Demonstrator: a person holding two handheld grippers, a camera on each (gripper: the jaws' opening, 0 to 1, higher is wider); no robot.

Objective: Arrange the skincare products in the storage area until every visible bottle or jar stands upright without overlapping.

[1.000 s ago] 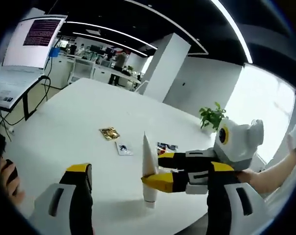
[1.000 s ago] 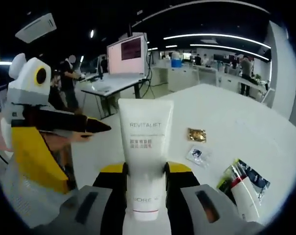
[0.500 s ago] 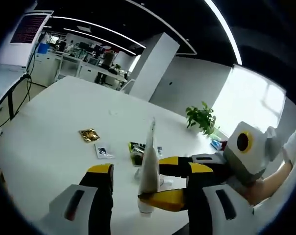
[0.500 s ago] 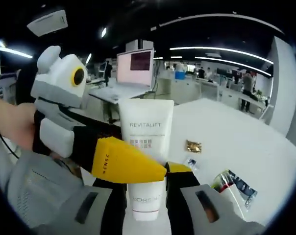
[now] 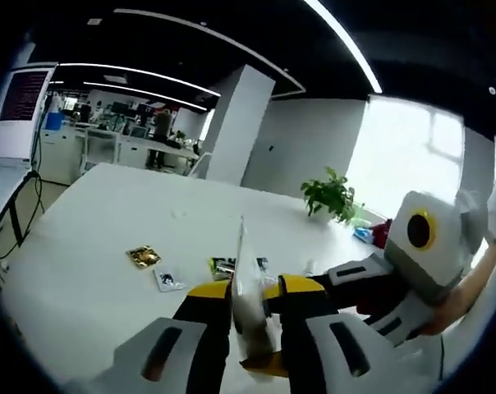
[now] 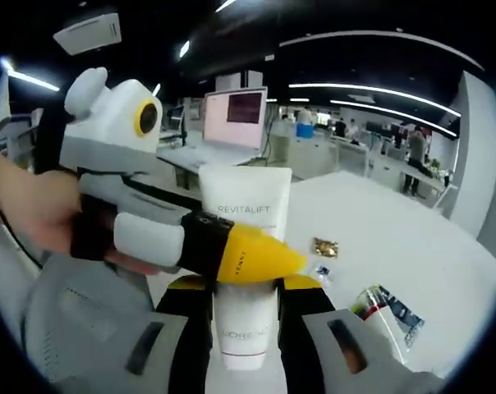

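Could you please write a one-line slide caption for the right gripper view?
Right gripper holds a white tube upright while the left gripper closes across it.

An open-plan office; long strip lights [image 5: 338, 45] run across a dark ceiling at twelve o'clock; rows of white desks [image 5: 133, 148] with people standing at them lie at ten o'clock beyond the broad white table [image 5: 92, 238]; a large pink-lit monitor screen [image 6: 242, 111] stands at twelve o'clock in the right gripper view; a green potted plant [image 5: 330, 195] sits by a bright window [image 5: 396, 156] at two o'clock.
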